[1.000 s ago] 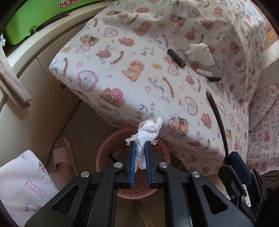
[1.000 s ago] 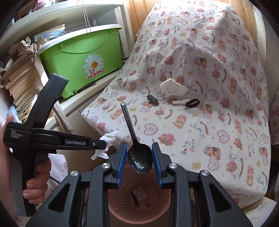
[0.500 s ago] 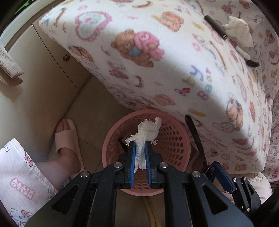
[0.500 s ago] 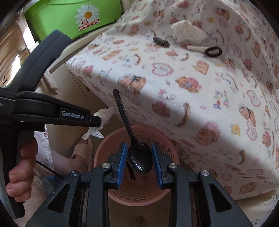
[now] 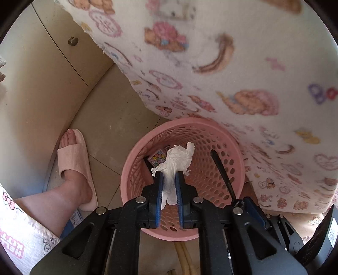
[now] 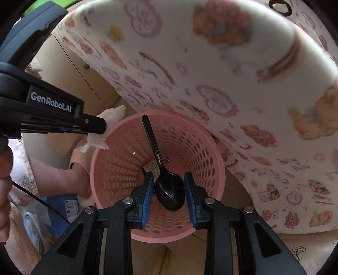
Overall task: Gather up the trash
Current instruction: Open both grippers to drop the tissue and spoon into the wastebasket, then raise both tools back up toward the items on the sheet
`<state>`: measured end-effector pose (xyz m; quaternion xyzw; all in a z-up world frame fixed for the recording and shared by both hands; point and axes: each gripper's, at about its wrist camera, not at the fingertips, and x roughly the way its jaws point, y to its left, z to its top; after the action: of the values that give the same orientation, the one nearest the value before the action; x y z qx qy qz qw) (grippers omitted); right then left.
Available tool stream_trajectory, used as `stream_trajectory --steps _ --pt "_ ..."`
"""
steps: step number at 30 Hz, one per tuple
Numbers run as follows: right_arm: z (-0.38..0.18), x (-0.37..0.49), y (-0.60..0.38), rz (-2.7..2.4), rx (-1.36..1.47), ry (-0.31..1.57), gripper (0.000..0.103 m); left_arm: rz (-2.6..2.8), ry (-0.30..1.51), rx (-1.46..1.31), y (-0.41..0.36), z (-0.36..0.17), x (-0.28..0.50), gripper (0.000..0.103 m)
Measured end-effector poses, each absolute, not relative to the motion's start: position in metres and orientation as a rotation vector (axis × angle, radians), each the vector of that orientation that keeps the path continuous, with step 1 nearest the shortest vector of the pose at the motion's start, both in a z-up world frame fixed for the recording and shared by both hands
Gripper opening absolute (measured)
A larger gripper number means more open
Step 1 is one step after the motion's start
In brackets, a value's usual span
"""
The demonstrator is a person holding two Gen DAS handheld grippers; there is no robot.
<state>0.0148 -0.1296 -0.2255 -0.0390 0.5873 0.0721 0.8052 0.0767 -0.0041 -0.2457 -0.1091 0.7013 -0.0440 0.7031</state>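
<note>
My left gripper is shut on a crumpled white tissue and holds it over the mouth of a pink perforated trash basket on the floor. My right gripper is shut on the bowl of a black plastic spoon, with the handle pointing away over the same basket. A small printed wrapper lies at the basket's bottom. The spoon handle also shows in the left wrist view. The left gripper with its tissue shows at the basket's left rim in the right wrist view.
A table draped in a white teddy-bear cloth overhangs the basket's far side. A foot in a pink slipper stands left of the basket. A beige cabinet with a knob is beyond it. A black ring lies on the tabletop.
Both grippers have dropped from above the table edge down to the basket's mouth, still holding the tissue and the spoon. The tabletop items have left the left wrist view.
</note>
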Motion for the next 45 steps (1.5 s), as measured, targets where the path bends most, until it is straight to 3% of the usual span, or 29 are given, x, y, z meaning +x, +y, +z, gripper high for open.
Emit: stream_trajectory --steps 13,15,17,19,23,28,30,32,45 --pt "-0.251 0.013 -0.131 0.128 -0.082 1.301 0.031 -0.107 1.548 -0.132 -0.011 -0.258 0.072 0.011" --pt "-0.250 0.010 -0.131 0.134 -0.075 1.288 0.031 -0.099 1.547 -0.118 -0.012 -0.258 0.071 0.015" --pt "-0.249 0.008 -0.130 0.139 -0.072 1.285 0.032 -0.087 1.540 -0.117 -0.013 -0.254 0.069 0.031" --pt "-0.247 0.007 -0.129 0.140 -0.075 1.283 0.032 -0.088 1.525 -0.122 -0.012 -0.249 0.068 0.034" --pt "-0.247 0.009 -0.129 0.124 -0.078 1.278 0.053 -0.098 1.500 -0.117 -0.012 -0.238 0.067 0.042" --pt "-0.245 0.011 -0.135 0.101 -0.068 1.278 0.055 -0.088 1.480 -0.095 -0.015 -0.230 0.066 0.053" --pt "-0.244 0.012 -0.138 0.093 -0.059 1.272 0.068 -0.082 1.474 -0.085 -0.016 -0.227 0.066 0.061" --pt "-0.241 0.012 -0.139 0.088 -0.061 1.261 0.073 -0.078 1.462 -0.071 -0.018 -0.224 0.066 0.063" --pt "-0.228 0.011 -0.137 0.104 -0.070 1.249 0.076 -0.077 1.373 -0.053 -0.014 -0.189 0.060 0.064"
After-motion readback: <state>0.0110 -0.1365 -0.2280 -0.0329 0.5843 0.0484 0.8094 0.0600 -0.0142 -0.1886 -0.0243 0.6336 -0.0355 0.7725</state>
